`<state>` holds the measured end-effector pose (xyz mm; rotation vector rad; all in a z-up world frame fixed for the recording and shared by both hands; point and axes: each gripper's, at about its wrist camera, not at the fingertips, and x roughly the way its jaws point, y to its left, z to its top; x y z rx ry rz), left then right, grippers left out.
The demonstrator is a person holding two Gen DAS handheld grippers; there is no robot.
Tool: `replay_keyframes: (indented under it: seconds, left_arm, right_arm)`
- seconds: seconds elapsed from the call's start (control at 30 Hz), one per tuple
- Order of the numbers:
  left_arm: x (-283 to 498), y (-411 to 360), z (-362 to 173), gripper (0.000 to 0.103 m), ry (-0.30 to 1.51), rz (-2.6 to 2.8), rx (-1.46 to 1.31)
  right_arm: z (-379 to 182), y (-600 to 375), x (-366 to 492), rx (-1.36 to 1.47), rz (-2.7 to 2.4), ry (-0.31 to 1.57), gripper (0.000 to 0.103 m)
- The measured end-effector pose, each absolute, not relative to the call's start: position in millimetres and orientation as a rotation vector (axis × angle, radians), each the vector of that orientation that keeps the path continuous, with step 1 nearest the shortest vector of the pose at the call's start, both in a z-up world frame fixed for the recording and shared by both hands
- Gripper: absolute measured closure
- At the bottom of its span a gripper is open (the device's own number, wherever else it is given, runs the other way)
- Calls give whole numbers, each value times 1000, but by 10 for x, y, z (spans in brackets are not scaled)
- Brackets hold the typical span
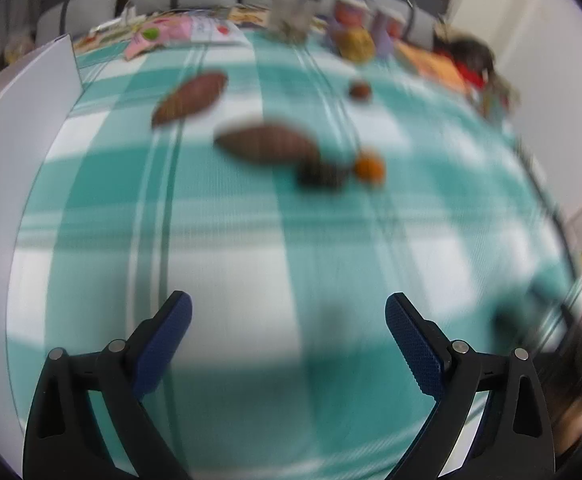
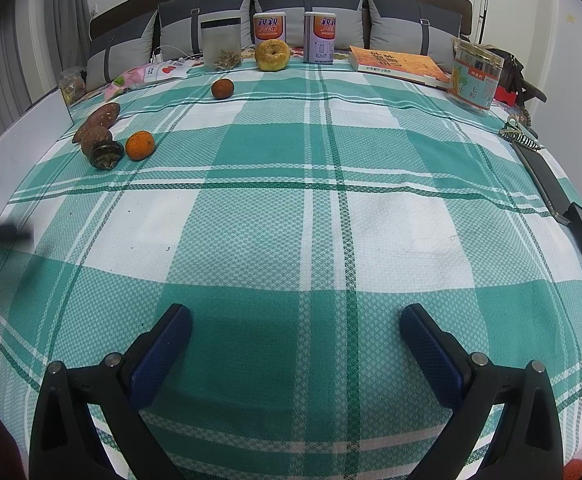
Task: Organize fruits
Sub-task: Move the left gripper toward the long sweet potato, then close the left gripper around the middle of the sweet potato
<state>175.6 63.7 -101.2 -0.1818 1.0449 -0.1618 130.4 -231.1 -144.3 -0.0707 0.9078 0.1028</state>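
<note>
Your fruits lie on the green-and-white checked cloth (image 2: 291, 216), most of them gathered around the bright orange (image 2: 140, 145). Just beside it on its left sits a dark, shrivelled fruit (image 2: 106, 155), which touches a brown sweet potato (image 2: 95, 138); a second sweet potato (image 2: 105, 115) lies just behind that one. A darker, reddish orange (image 2: 222, 89) rests well apart from the bright orange, farther back. A large yellow citrus (image 2: 272, 55) stands at the back edge.

Your left gripper (image 1: 289, 316) is spread wide and holds nothing; its view is blurred. Your right gripper (image 2: 296, 328) is equally wide apart, bare over the cloth, touching no fruit.

Just beside the yellow citrus, the clear jar (image 2: 221, 44) holds some pale dried bits at its bottom. Two labelled tins (image 2: 270, 28) flank the citrus; their contents cannot be told.
</note>
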Motion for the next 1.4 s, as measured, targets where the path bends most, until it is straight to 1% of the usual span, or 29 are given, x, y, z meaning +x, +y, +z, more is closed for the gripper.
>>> replay_keyframes:
  seconds: [0.03, 0.1, 0.17, 0.27, 0.33, 0.37, 0.4, 0.47, 0.53, 0.67, 0.73, 0.8, 0.97, 1.03, 1.07, 1.1, 1.13, 1.17, 1.37, 1.4]
  left_arm:
    - [2009, 701, -904, 5, 1068, -172, -267]
    - [2348, 794, -857, 5, 1126, -159, -382]
    - [2714, 900, -912, 6, 1181, -116, -500]
    - [3002, 921, -1123, 7, 1245, -37, -539]
    - [3052, 924, -1290, 30, 1282, 0, -561]
    - [3053, 916, -1314, 34, 1273, 7, -568]
    - [3045, 911, -1277, 42, 1252, 15, -554]
    - [3025, 881, -1256, 44, 1243, 2, -529]
    - [2971, 913, -1211, 50, 1217, 9, -490]
    - [2799, 1075, -1126, 56, 1220, -62, -457]
    - [2634, 1193, -1076, 61, 1236, -126, -447]
    - [2498, 1253, -1039, 69, 1253, -178, -430]
    - [1962, 1240, -1100, 78, 1287, -258, -321]
    - [1765, 1197, -1105, 77, 1271, -287, -292]
    - [1705, 1170, -1089, 66, 1257, -288, -271]
    - [1663, 1144, -1068, 46, 1239, -290, -245]
    - [1628, 1099, -1024, 36, 1207, -280, -199]
    - [1613, 1075, -993, 23, 1185, -270, -171]
    - [1751, 811, -928, 22, 1104, -278, -78]
    - [1798, 768, -958, 24, 1103, -270, -58]
  right_arm:
    - [-1441, -2309, 1307, -71, 103, 908, 0]
    - [-1441, -2309, 1305, -71, 103, 908, 0]
    - [-1441, -2308, 1305, -71, 103, 908, 0]
    - [-1441, -2309, 1304, -70, 103, 908, 0]
    - [-1441, -2308, 1304, -70, 103, 908, 0]
    - [-1441, -2307, 1304, -70, 103, 908, 0]
    - [-1442, -2307, 1303, -70, 103, 908, 0]
    - [-1442, -2305, 1306, -70, 103, 908, 0]
    - [-1442, -2305, 1306, -70, 103, 907, 0]
    - [-1441, -2304, 1304, -70, 103, 907, 0]
    - [-1444, -2304, 1304, -70, 103, 907, 0]
    - [-1444, -2304, 1303, -70, 103, 907, 0]
    - [-1445, -2304, 1302, -70, 103, 907, 0]
    - [-1445, -2303, 1301, -70, 102, 907, 0]
    - [-1445, -2303, 1301, -70, 102, 906, 0]
    - [-1445, -2303, 1300, -70, 102, 906, 0]
    - [-1445, -2302, 1300, -71, 102, 906, 0]
    - [-1446, -2302, 1300, -71, 102, 906, 0]
    - [-1447, -2304, 1295, -71, 102, 906, 0]
    - [-1446, -2303, 1296, -71, 102, 906, 0]
